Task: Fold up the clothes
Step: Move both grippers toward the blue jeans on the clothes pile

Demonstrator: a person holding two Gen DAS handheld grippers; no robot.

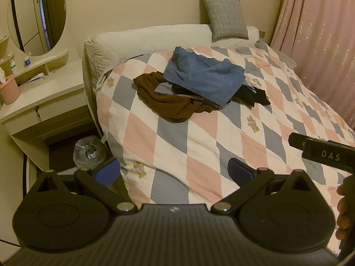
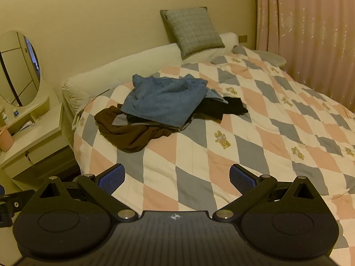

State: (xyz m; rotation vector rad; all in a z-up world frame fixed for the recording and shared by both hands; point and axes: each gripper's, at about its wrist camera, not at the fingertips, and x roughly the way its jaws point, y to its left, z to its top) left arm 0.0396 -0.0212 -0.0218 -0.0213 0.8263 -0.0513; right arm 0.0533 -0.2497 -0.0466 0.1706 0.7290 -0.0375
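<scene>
Both tools, left [image 1: 174, 173] and right [image 2: 176, 177], gape empty, well short of the clothes pile [image 2: 164, 110].

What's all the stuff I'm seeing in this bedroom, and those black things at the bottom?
blue garment: one, denim blue, top of the pile on the bed
brown garment: one, dark brown, pile's left side
black garment: one, black, pile's right side
quilt: one, pink, grey and white checks, covers the bed
cushion: one, grey, against the wall
curtain: pink, right
mirror: one, oval, above the white dresser
cup: one, pink, on the dresser
left claw: black with blue pads, open
right claw: same, open
</scene>
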